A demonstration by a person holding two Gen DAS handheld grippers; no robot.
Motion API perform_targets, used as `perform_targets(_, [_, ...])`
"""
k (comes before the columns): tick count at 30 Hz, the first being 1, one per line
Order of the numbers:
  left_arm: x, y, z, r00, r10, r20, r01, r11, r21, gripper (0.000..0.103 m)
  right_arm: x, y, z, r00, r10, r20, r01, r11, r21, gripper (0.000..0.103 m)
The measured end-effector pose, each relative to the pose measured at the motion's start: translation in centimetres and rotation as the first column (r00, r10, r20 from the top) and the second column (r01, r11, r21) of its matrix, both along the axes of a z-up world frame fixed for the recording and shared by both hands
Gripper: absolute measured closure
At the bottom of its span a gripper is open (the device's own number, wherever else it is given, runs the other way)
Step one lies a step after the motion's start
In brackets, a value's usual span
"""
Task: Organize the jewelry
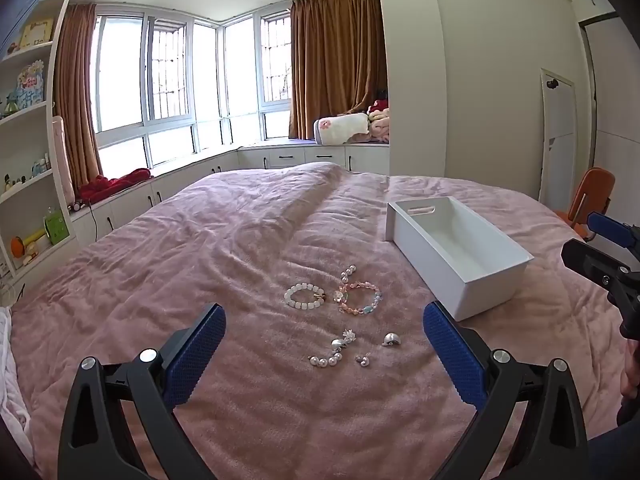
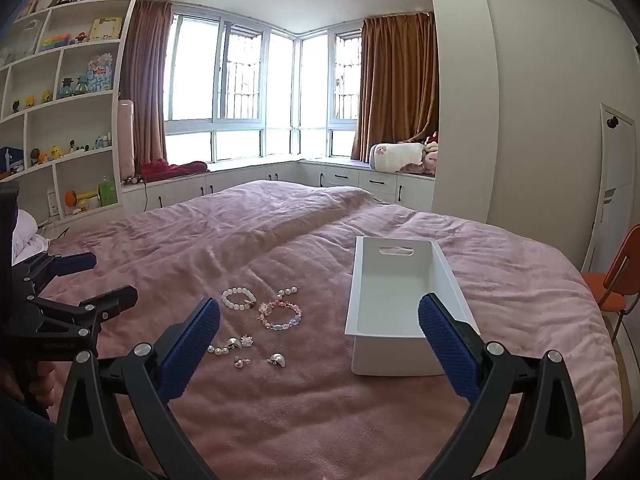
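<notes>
Pink bedspread [image 1: 200, 240] fills both frames; at center lie a white bracelet [image 1: 305, 297], pastel bracelet [image 1: 360, 298] and earrings [image 1: 352, 350], none yet in the empty white bin [image 1: 460, 276] at right. Left gripper [image 1: 322, 354] and right gripper [image 2: 320, 346] gape wide, holding nothing; seemingly everything remains.

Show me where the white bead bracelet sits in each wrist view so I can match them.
Left wrist: white bracelet lies centre frame on the pink blanket, just left of the pink bracelet.
Right wrist: it lies left of centre, again just left of the pink bracelet.
Shared landmark: the white bin, to the right of both bracelets.
</notes>
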State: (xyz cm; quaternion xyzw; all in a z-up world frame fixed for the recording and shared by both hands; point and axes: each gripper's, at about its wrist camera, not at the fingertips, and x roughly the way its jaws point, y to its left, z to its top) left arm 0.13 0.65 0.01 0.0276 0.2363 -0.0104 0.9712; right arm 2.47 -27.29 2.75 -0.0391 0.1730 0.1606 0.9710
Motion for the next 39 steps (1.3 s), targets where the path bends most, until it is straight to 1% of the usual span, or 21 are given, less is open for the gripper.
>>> perform_targets(2, [0.24,-0.16,-0.30,1.000,0.003,-0.001,-0.003,1.000,-0.001,0.003,-0.03,-0.02,0.02,1.000,0.000,0.001,0.000,1.000,0.000,0.005])
perform_targets(13, [-0.15,-0.66,0.38,1.000,-0.006,-0.001,0.006,1.000,0.010,0.003,0.08,-0.10,-0.03,1.000,-0.001,0.002,0.001,1.000,-0.002,0.005])
perform_targets(39, [-0.21,-0.98,0.50,1.000,-0.007,0.000,0.007,1.000,0.014,0.003,-0.07,-0.04,0.14,1.000,-0.001,0.002,0.001,1.000,0.005,0.005])
